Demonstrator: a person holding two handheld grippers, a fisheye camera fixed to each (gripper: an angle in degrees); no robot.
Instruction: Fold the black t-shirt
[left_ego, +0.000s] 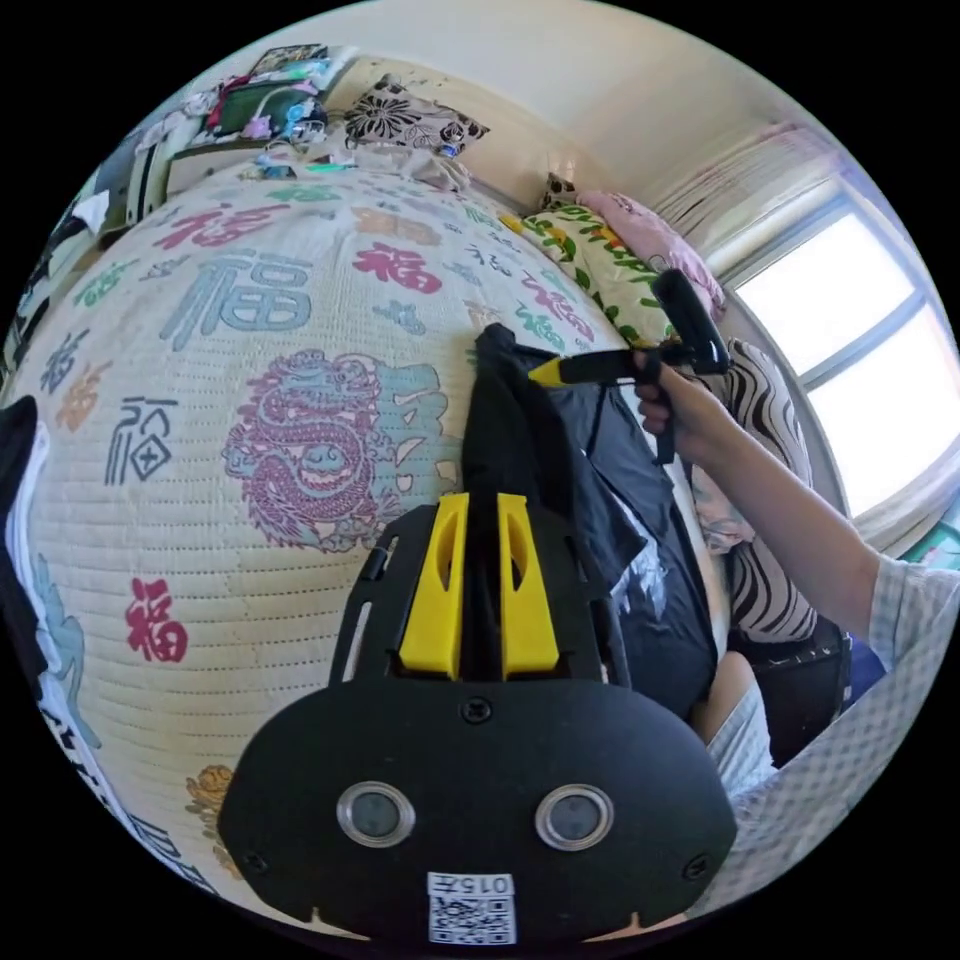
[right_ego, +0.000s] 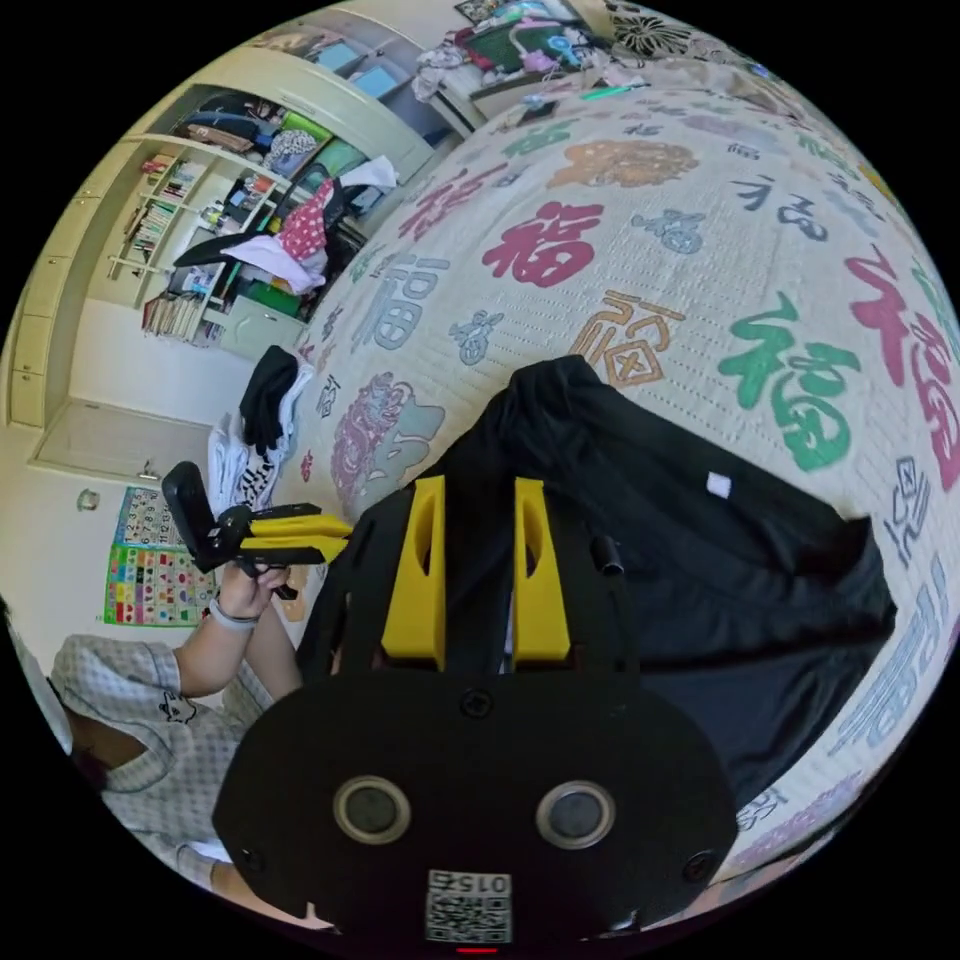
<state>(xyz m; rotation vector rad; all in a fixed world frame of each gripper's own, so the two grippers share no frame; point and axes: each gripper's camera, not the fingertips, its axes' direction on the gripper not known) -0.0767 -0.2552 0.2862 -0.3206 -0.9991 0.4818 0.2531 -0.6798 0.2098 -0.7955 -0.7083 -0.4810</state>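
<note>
Black cotton t-shirt (right_ego: 700, 560) lies partly spread on a cream woven bed mat (left_ego: 200, 480) printed with coloured characters and a pink dragon, near the mat's edge closest to the person. In the left gripper view, the left gripper (left_ego: 478, 510) has its yellow jaws closed on a bunched fold of the shirt, black cloth filling the slot between them. Beyond it, the right gripper (left_ego: 540, 372), held in a hand (left_ego: 680, 410), pinches another lifted part of the shirt. In the right gripper view, its yellow jaws stand close together with black fabric between them. Patterned pillows (left_ego: 590, 255) lie along the mat's far edge.
</note>
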